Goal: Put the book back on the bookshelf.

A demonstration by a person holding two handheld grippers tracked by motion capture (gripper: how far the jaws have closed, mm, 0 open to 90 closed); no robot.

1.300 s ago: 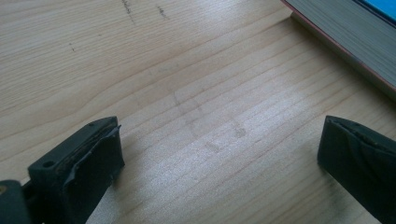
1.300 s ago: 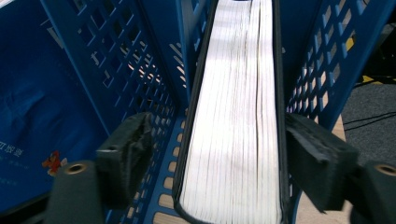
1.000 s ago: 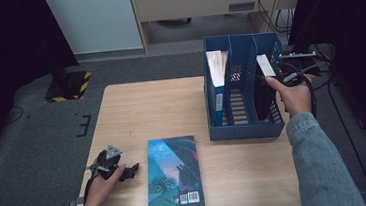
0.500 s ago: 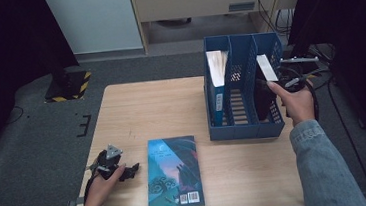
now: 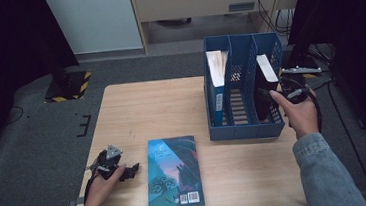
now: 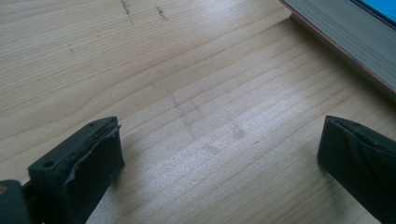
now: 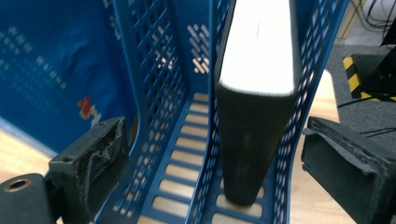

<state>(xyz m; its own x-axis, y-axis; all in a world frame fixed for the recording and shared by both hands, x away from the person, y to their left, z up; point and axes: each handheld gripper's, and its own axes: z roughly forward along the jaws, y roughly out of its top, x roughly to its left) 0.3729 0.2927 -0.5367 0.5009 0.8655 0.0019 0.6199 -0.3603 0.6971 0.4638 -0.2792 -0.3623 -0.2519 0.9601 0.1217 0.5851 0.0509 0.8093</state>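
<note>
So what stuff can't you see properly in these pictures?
- Black book: its title; the right gripper view shows a blurred, blank spine.
- Teal book: cover lettering too small in the high view; the left gripper view's edge cuts it off.
- Blue book: the file holder wall hides its lower part.
- Left gripper: partly covered by the hand in the high view.

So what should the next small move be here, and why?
Probably draw the right gripper back from the blue file rack: its jaws are open and the black book already stands upright in the right-hand slot. The teal book remains flat on the table.
</note>
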